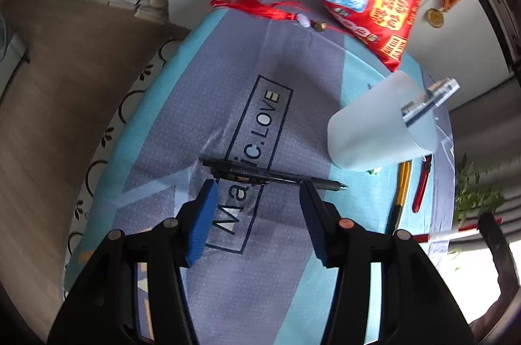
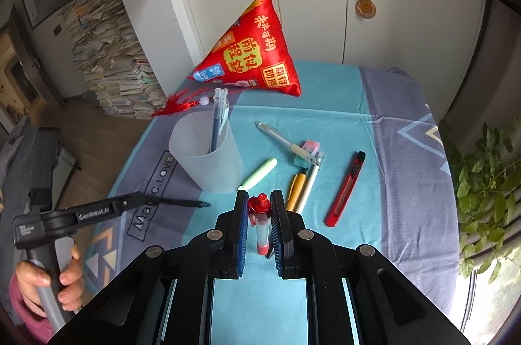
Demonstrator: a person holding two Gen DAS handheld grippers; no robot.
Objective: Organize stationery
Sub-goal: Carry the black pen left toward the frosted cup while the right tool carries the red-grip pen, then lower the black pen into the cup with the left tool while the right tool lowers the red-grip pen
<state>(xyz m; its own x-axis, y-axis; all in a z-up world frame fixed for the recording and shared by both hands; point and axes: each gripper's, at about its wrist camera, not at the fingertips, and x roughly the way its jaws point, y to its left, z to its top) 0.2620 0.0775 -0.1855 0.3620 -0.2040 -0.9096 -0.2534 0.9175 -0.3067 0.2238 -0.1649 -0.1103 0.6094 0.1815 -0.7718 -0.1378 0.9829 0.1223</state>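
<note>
Black pen (image 1: 270, 175) flat on the table (image 1: 228, 68) near its left edge, just beside the frosted cup (image 2: 206, 156). Left tongs (image 1: 260, 201) half open above it, nothing held. Right tongs (image 2: 259, 214) clamped on a red-capped pen (image 2: 260, 224), well short of the cup. Risk: left tongs are aligned along the black pen rather than across it, so closing may miss or roll it.
</note>
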